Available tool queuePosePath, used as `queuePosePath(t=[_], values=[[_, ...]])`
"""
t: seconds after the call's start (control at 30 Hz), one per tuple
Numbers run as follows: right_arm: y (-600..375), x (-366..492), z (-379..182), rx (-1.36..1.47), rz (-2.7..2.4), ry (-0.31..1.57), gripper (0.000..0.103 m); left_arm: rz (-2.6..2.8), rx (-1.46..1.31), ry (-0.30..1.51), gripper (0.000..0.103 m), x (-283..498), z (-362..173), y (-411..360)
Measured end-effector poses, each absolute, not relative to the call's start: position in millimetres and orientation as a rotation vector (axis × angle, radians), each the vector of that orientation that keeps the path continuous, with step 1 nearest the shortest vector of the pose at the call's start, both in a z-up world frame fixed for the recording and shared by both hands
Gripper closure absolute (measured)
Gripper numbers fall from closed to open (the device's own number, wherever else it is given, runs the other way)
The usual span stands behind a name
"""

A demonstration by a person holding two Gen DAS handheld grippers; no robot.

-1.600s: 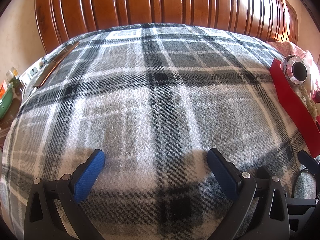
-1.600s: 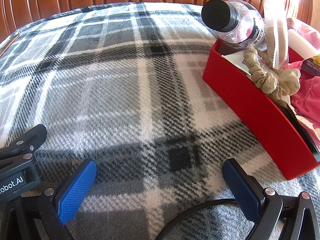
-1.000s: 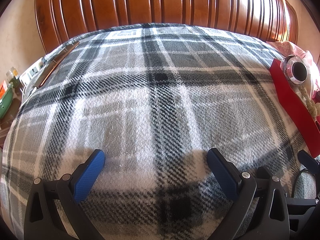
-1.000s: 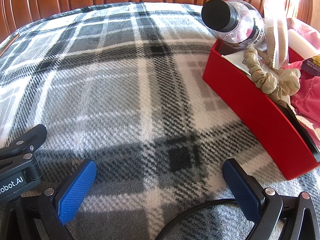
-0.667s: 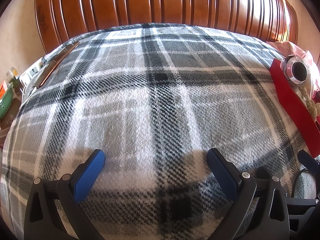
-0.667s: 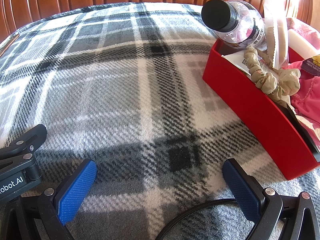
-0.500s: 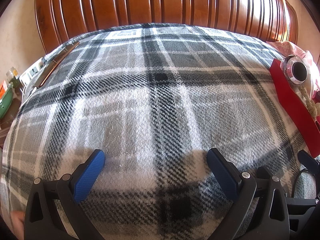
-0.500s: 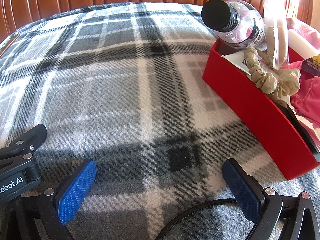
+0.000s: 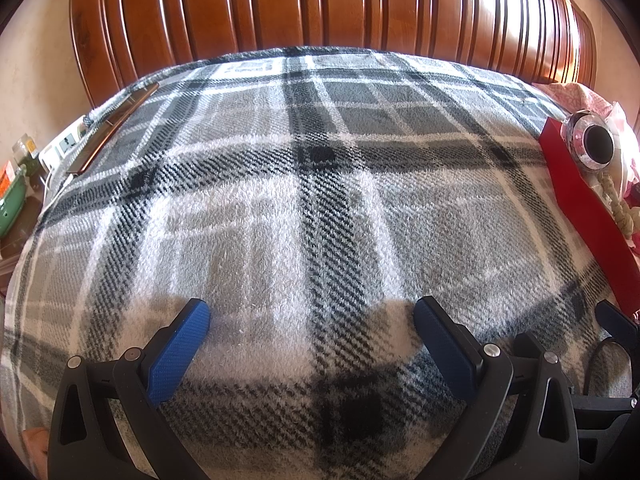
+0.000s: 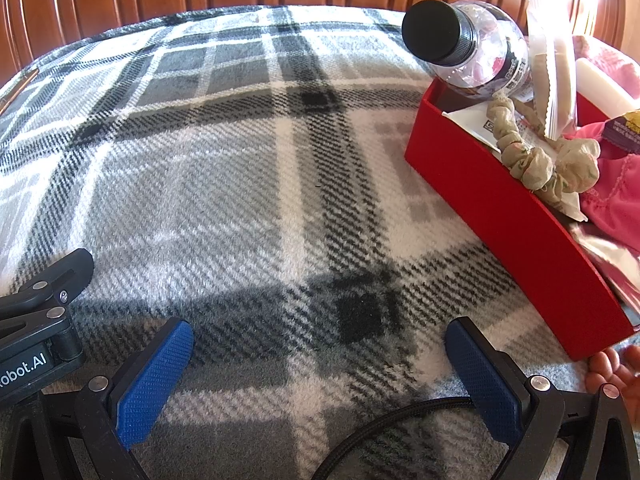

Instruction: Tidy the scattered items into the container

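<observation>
Left gripper [image 9: 310, 322] and right gripper [image 10: 318, 344] rest with fingers apart on the plaid blanket [image 10: 224, 168], red container [image 10: 516, 224] at right holding the bottle [image 10: 468, 44] and scrunchie [image 10: 540, 160].

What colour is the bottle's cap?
Black cap on the bottle; clearest in the right wrist view.
</observation>
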State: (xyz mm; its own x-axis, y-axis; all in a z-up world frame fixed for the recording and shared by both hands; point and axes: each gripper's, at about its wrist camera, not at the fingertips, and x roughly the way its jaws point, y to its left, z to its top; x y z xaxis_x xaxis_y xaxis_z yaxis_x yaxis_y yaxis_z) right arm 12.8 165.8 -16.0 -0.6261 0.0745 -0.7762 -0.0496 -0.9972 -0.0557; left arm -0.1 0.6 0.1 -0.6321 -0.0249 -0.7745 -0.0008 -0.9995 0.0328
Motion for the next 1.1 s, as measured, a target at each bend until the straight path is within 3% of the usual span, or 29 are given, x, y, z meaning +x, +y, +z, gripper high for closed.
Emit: queuePosePath(t=[1.1], values=[[164.0,11.9,-16.9,-1.316,2.776,-0.042,0.000,-2.826,1.341,-0.047,0.000,-0.1,0.2,0.6]])
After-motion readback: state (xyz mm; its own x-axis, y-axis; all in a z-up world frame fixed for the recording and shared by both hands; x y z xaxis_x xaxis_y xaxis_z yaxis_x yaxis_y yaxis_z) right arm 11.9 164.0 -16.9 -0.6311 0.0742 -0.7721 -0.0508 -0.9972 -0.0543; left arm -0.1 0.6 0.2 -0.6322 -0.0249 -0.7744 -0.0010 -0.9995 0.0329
